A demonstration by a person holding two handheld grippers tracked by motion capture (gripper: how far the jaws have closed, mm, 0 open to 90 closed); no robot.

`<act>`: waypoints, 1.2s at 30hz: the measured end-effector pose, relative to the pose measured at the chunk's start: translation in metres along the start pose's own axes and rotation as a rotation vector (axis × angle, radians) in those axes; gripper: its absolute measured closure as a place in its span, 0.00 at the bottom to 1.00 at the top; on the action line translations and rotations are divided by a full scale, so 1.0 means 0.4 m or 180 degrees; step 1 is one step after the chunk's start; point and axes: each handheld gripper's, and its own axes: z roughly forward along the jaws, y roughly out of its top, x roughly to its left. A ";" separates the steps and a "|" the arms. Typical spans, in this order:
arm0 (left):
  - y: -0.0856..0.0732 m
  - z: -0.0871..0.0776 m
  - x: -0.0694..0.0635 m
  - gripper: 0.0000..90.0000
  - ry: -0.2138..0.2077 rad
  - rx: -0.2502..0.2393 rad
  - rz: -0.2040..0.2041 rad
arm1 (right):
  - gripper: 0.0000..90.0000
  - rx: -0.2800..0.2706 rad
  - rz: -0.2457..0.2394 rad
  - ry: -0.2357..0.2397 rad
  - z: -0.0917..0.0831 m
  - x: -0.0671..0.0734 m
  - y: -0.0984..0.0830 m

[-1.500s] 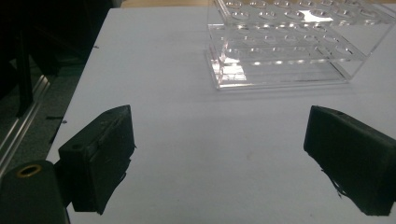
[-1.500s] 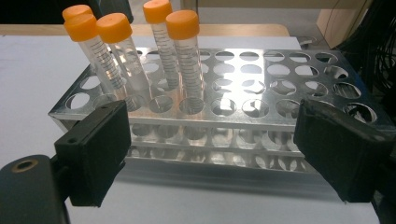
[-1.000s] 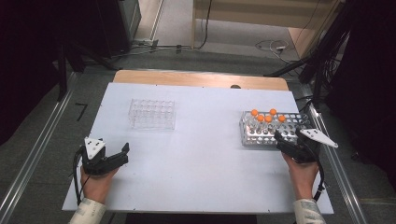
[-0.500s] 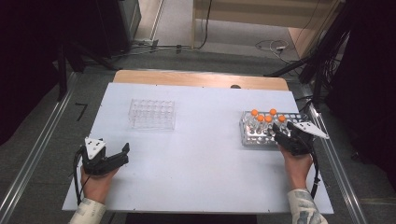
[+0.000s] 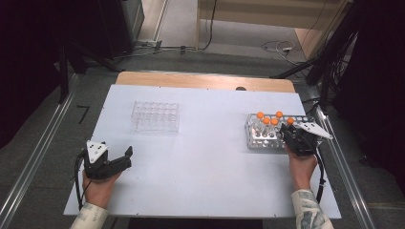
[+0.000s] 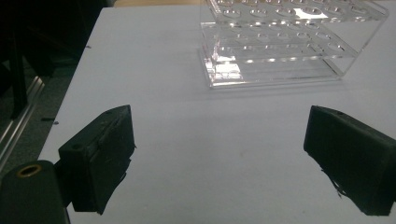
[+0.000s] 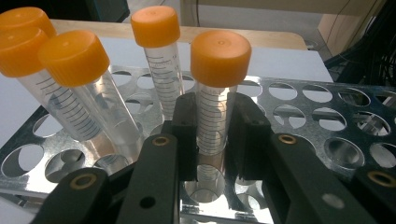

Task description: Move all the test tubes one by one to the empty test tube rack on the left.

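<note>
Right gripper [image 7: 212, 135]: jaws have just been closing, now clamped on the clear orange-capped tube [image 7: 215, 88], upright in the perforated metal rack [image 7: 327, 121].
Left gripper [image 5: 122, 160]: spread wide, nothing between, resting near the clear plastic rack [image 6: 280, 42].
Counter [image 5: 210, 157]: white, grey floor beyond.

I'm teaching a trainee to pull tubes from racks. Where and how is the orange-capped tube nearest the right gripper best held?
Grip the clear barrel just under the orange cap, above the metal rack, pads on opposite sides. The tube stands upright, so come in level from the near side, as the right gripper has, then lift straight up.
</note>
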 end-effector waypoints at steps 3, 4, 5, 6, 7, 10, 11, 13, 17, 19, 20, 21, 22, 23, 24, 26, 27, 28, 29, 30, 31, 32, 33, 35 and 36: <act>0.000 0.001 -0.002 0.10 0.0004 0.0012 0.0005 | 0.79 -0.0024 0.0002 0.0000 -0.002 -0.001 0.001; 0.000 0.001 -0.003 0.10 0.0006 0.0008 0.0004 | 0.79 -0.0037 -0.0001 0.0002 -0.004 0.000 0.002; 0.000 0.000 -0.003 0.10 0.0007 0.0007 0.0005 | 0.79 -0.0060 0.0002 -0.0003 -0.006 0.000 0.003; 0.000 0.000 -0.003 0.10 0.0005 0.0006 0.0006 | 0.79 -0.0083 0.0003 -0.0007 -0.009 0.000 0.005; 0.000 0.000 -0.002 0.10 0.0002 0.0006 0.0009 | 0.79 -0.0101 0.0005 -0.0006 -0.012 0.001 0.007; 0.000 0.001 -0.002 0.10 -0.0012 0.0022 0.0023 | 0.79 -0.0117 -0.0008 -0.0030 -0.021 0.004 0.014; -0.001 0.002 -0.002 0.10 -0.0012 0.0016 0.0033 | 0.79 -0.0135 0.0001 -0.0034 -0.024 0.004 0.016; -0.002 0.003 -0.003 0.10 -0.0019 0.0021 0.0043 | 0.80 -0.0177 0.0019 -0.0036 -0.030 0.004 0.021; -0.002 0.003 -0.004 0.10 -0.0007 0.0021 0.0048 | 0.80 -0.0258 0.0030 -0.0047 -0.043 0.003 0.029; -0.002 0.003 -0.004 0.10 -0.0012 0.0021 0.0052 | 0.80 -0.0311 0.0045 -0.0034 -0.052 0.002 0.034; -0.002 0.002 -0.005 0.10 -0.0017 0.0016 0.0048 | 0.80 -0.0337 0.0048 -0.0033 -0.057 0.004 0.037; -0.002 0.003 -0.005 0.10 -0.0013 0.0018 0.0051 | 0.80 -0.0366 0.0039 -0.0027 -0.062 0.005 0.041; -0.001 0.003 -0.006 0.10 -0.0005 0.0020 0.0054 | 0.80 -0.0395 0.0041 -0.0021 -0.067 0.006 0.044; -0.001 0.004 -0.007 0.09 -0.0010 0.0029 0.0059 | 0.80 -0.0417 0.0050 -0.0020 -0.073 0.008 0.047; -0.001 0.004 -0.007 0.08 -0.0010 0.0029 0.0059 | 0.80 -0.0447 0.0041 -0.0021 -0.078 0.008 0.050; 0.000 0.003 -0.009 0.08 -0.0019 0.0025 0.0066 | 0.80 -0.0472 0.0042 -0.0006 -0.087 0.011 0.053; 0.000 0.003 -0.009 0.08 -0.0022 0.0025 0.0071 | 0.80 -0.0478 0.0032 -0.0005 -0.092 0.011 0.054; 0.001 0.002 -0.010 0.09 -0.0029 0.0020 0.0069 | 0.80 -0.0482 0.0033 -0.0005 -0.096 0.012 0.054; 0.001 0.003 -0.011 0.09 -0.0042 0.0015 0.0068 | 0.80 -0.0490 0.0036 0.0004 -0.100 0.011 0.055; 0.001 0.003 -0.012 0.09 -0.0060 0.0013 0.0071 | 0.80 -0.0497 0.0043 0.0000 -0.105 0.011 0.056; 0.002 0.004 -0.013 0.09 -0.0062 0.0025 0.0074 | 0.80 -0.0503 0.0032 -0.0003 -0.110 0.011 0.056; 0.002 0.005 -0.016 0.09 -0.0088 0.0027 0.0063 | 0.80 -0.0508 0.0032 0.0010 -0.115 0.010 0.056; 0.002 0.006 -0.017 0.09 -0.0087 0.0026 0.0066 | 0.80 -0.0512 0.0034 0.0015 -0.120 0.010 0.056; 0.003 0.005 -0.018 0.09 -0.0095 0.0025 0.0073 | 0.80 -0.0508 0.0043 0.0017 -0.125 0.010 0.055; 0.004 0.005 -0.020 0.09 -0.0104 0.0027 0.0078 | 0.80 -0.0498 0.0036 0.0049 -0.134 0.012 0.052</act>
